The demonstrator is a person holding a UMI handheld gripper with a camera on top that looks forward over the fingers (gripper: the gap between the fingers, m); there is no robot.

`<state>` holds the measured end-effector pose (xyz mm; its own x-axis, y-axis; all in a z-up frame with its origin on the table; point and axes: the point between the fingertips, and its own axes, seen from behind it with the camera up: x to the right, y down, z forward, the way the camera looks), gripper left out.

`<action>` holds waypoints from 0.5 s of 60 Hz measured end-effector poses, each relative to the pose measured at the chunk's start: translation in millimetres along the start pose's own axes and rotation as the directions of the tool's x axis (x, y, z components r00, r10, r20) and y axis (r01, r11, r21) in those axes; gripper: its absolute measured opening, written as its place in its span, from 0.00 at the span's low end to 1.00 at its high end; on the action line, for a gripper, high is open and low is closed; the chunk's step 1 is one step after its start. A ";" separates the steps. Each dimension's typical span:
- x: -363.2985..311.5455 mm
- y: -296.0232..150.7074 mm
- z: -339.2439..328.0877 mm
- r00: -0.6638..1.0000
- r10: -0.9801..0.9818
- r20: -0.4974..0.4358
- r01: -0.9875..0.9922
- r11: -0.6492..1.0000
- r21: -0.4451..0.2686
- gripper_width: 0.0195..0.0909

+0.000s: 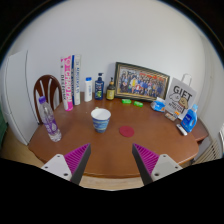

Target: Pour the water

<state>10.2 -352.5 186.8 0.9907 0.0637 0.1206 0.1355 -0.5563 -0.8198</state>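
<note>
Your gripper [111, 160] hangs spread and empty over the bench [95, 140], short of the cup [100, 119] and bottle [47, 118].

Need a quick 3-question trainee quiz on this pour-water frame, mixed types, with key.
1. True or false: the gripper is shut on the clear plastic water bottle.
2. Which lies nearer the fingers: (a) the white paper cup, (b) the framed picture, or (c) the white gift bag?
3. Fill in: the flat pink round coaster lies on the ____ wooden table.

Key: 1. False; the fingers are open and empty, the bottle stands apart beyond them. 2. (a). 3. round.
</note>
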 end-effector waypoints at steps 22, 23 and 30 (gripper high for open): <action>-97.1 2.8 45.9 0.980 0.047 0.193 -0.064 0.995 0.080 0.93; -100.3 1.5 49.8 0.979 0.049 0.200 -0.068 0.994 0.091 0.93; -106.8 -13.9 82.1 0.975 0.034 0.219 -0.072 0.984 0.166 0.92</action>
<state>-96.2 -283.5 139.3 0.9739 0.2244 -0.0331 0.0646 -0.4145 -0.9078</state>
